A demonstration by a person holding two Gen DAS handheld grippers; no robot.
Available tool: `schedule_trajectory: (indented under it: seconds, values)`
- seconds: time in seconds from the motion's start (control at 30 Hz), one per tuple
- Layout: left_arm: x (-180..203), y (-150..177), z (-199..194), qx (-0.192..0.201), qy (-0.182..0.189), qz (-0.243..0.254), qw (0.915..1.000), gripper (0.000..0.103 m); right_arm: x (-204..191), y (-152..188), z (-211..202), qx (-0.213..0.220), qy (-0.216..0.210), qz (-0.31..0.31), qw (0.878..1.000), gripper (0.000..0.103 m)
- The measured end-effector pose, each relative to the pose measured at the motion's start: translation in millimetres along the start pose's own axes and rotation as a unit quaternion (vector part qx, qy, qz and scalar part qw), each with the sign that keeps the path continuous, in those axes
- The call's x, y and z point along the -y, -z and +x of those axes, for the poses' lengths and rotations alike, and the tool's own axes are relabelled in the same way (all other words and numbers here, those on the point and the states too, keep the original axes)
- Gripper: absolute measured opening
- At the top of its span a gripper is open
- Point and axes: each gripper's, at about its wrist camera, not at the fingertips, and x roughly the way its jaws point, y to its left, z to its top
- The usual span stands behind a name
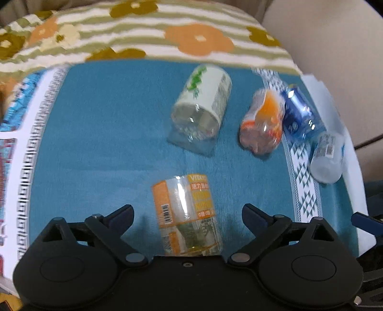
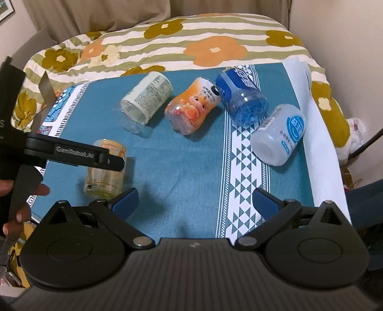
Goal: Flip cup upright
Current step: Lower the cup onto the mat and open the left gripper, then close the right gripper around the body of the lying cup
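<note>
Several clear plastic cups lie on their sides on a blue cloth [image 1: 107, 143]. An orange and yellow labelled cup [image 1: 189, 215] lies between the fingers of my left gripper [image 1: 188, 213], which is open around it without touching; it also shows in the right wrist view [image 2: 105, 172], partly behind the left gripper's finger [image 2: 91, 155]. Farther off lie a white and green cup [image 1: 203, 105] [image 2: 147, 98], an orange cup [image 1: 263, 122] [image 2: 191, 107], a blue cup [image 1: 300, 112] [image 2: 241, 95] and a pale frosted cup [image 1: 328, 155] [image 2: 280, 134]. My right gripper [image 2: 195, 201] is open and empty above the cloth.
The cloth [image 2: 179, 162] lies on a bed with a flowered, striped quilt [image 2: 191, 43] behind it. A white patterned band [image 2: 246, 167] runs down the cloth's right side. A wall [image 2: 354, 47] stands at the right, a curtain [image 2: 107, 14] at the back.
</note>
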Motion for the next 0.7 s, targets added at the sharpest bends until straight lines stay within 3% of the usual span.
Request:
schedule_trajectory:
  seconds: [0.27,0.53,0.7]
  values:
    - [-19.8,18.1,-63.8,0.064,-0.04,-0.016,0.997,0.103,-31.9,-24.5,-11.8,-0.008,-0.016,-0.048,0.999,0.103]
    - [-63.7,48.5,-74.8,0.083,-0.052,-0.015,0.9951,0.103,-71.8,-49.3,17.3,-0.06,-0.044,-0.034,0.997,0.103]
    - [-97.8,66.5,-69.1,0.081,-0.038,-0.035,0.9954,0.103,-98.6,-64.7,50.6,-0.093,-0.049,-0.028,0.994,0.103]
